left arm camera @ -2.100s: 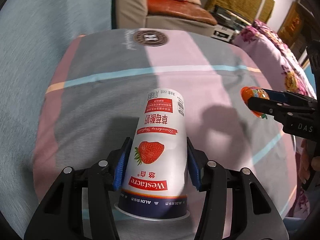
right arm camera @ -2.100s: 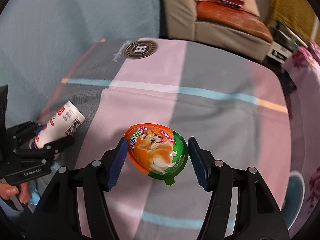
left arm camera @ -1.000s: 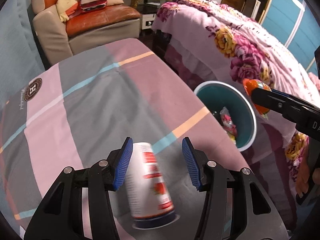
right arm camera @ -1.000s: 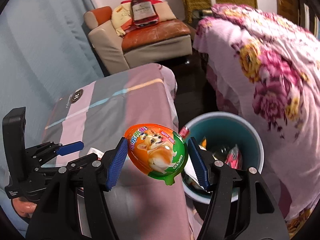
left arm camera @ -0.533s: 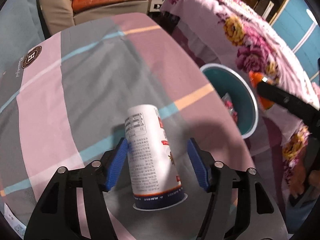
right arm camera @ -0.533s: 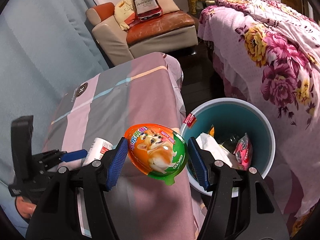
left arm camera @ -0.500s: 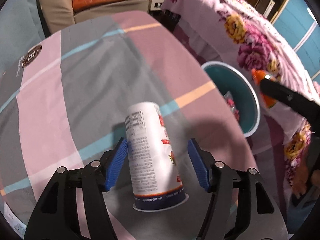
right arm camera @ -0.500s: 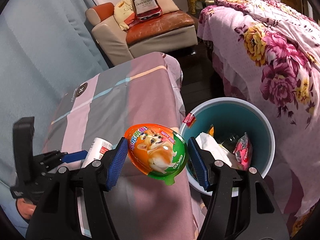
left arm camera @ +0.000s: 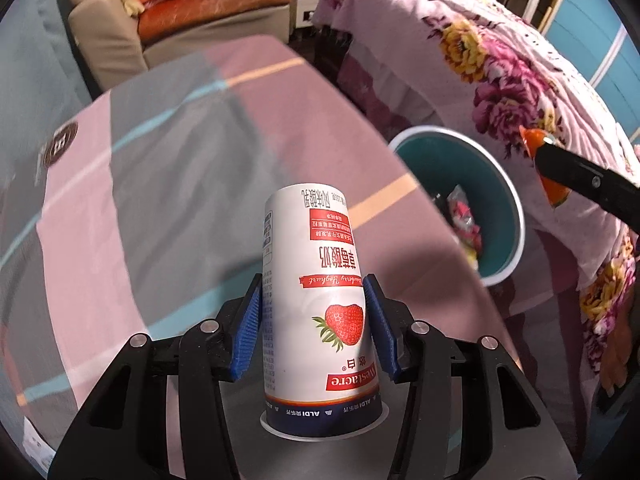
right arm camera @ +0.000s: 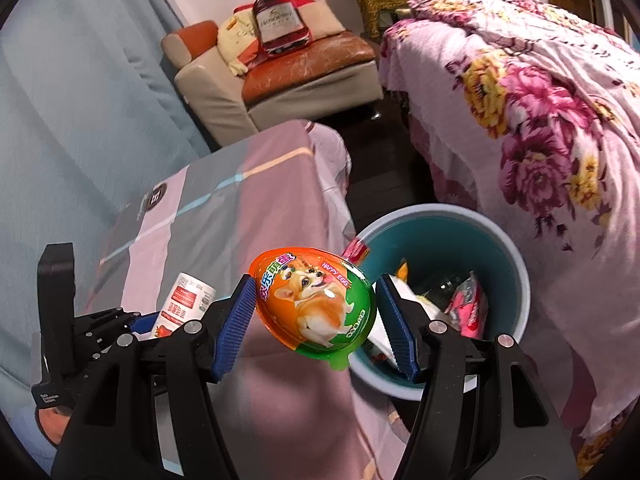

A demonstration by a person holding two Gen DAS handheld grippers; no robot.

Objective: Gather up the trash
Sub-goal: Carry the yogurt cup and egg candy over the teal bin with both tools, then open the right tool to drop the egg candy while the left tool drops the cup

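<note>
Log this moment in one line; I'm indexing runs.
left gripper: closing on yogurt cup | right gripper: holds egg package | bin: ahead

Indoor light, kinda dim and warm, colours pushed toward purple. Heavy fisheye bending with black corners in both views. The cup (left arm camera: 316,300) throws a soft shadow onto the tablecloth (left arm camera: 168,184). Small glare spot on the egg (right arm camera: 316,304). Background sofa (right arm camera: 280,76) a bit soft, edges smeared.

**Around the room**

A striped pink-and-grey cloth (left arm camera: 168,184) with a round dark logo (right arm camera: 155,199) covers the table. Behind it stands a beige armchair (right arm camera: 288,80) with an orange seat, bearing a bottle-shaped cushion (right arm camera: 280,26). A floral pink blanket (right arm camera: 540,120) drapes the bed.
</note>
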